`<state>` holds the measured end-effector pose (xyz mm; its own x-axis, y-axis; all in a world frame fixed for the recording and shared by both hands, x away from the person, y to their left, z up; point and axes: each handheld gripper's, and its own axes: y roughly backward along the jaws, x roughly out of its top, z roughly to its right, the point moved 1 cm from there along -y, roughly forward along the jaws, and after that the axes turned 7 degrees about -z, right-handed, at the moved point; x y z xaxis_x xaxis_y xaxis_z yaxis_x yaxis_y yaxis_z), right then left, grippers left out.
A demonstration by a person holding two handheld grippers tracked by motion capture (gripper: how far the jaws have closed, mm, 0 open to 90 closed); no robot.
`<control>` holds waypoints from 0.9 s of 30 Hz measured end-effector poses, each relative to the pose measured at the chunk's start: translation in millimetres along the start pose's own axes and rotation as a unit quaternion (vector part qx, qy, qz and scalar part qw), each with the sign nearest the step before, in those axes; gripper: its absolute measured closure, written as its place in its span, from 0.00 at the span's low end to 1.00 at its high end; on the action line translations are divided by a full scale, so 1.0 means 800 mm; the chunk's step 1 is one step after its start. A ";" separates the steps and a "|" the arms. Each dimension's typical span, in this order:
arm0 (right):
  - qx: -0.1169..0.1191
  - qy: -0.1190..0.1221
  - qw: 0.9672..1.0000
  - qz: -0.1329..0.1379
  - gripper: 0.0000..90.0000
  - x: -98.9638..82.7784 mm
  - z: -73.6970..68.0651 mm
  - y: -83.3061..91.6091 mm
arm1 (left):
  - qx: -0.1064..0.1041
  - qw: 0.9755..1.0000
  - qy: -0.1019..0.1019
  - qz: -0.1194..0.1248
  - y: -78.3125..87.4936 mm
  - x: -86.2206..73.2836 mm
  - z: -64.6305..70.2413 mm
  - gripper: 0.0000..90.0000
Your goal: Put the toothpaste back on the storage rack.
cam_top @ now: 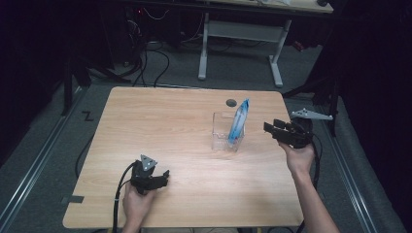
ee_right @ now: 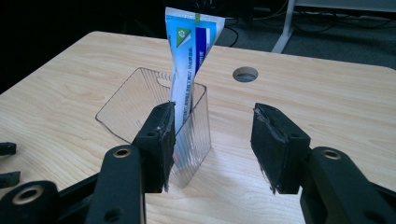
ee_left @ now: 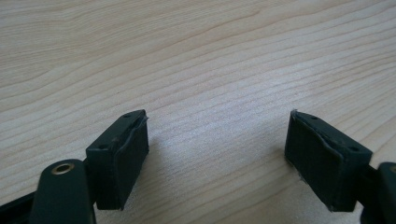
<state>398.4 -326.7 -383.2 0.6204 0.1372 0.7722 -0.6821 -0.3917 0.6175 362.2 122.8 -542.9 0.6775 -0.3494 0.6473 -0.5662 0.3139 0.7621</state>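
Standing near-upright in the clear plastic holder (cam_top: 227,132) mid-table, toothpaste tube (cam_top: 239,120) just left of the right gripper (cam_top: 270,128), jaws apart and empty, far from the left gripper (cam_top: 164,177), also open.

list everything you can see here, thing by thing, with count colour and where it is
tube: one, blue and white, standing tilted in the clear holder, crimped end up
holder: one, clear ribbed plastic, on the table right of centre
table: one, light wood, with a round hole near its far edge
desk frame: one, white legs, on the floor beyond the table
cables: several, black, on the grey floor behind the table
left claw: one, black, low over the near left of the table, jaws apart with nothing between them
right claw: one, black, just right of the holder, jaws apart with nothing between them
hands: two, one on each claw, coming in from the near edge
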 end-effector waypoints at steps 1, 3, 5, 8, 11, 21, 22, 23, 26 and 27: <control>0.000 -0.001 1.000 0.000 0.55 -0.001 0.001 0.001 | 0.000 1.000 0.000 0.000 0.000 0.000 0.000 0.24; 0.000 -0.002 1.000 0.001 0.56 -0.004 0.001 0.003 | 0.000 1.000 0.000 0.000 0.000 0.000 0.000 0.24; 0.000 -0.005 1.000 0.003 0.56 -0.009 0.002 0.005 | 0.000 1.000 0.000 0.000 0.000 0.000 0.000 0.24; 0.000 -0.007 1.000 0.002 0.56 -0.013 0.004 0.006 | 0.000 1.000 0.000 0.000 0.000 0.000 0.000 0.24; -0.003 -0.013 1.000 0.003 0.56 -0.019 0.008 0.010 | 0.000 1.000 0.000 0.000 0.000 0.000 0.000 0.24; -0.003 -0.014 1.000 0.004 0.56 -0.028 0.009 0.015 | 0.000 1.000 0.000 0.000 0.000 0.000 0.000 0.24; -0.004 -0.015 1.000 0.004 0.56 -0.030 0.009 0.016 | 0.000 1.000 0.000 0.000 0.000 0.000 0.000 0.24; -0.004 -0.015 1.000 0.004 0.56 -0.030 0.009 0.016 | 0.000 1.000 0.000 0.000 0.000 0.000 0.000 0.24; -0.005 -0.017 1.000 0.006 0.55 -0.034 0.009 0.018 | 0.000 1.000 0.000 0.000 0.000 0.000 0.000 0.24; -0.004 -0.018 1.000 0.006 0.56 -0.037 0.010 0.019 | 0.000 1.000 0.000 0.000 0.000 0.000 0.000 0.24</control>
<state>373.1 -344.0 -397.6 0.6252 0.0985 0.7742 -0.6933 -0.3853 0.6090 362.3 122.8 -542.9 0.6777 -0.3493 0.6471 -0.5663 0.3134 0.7623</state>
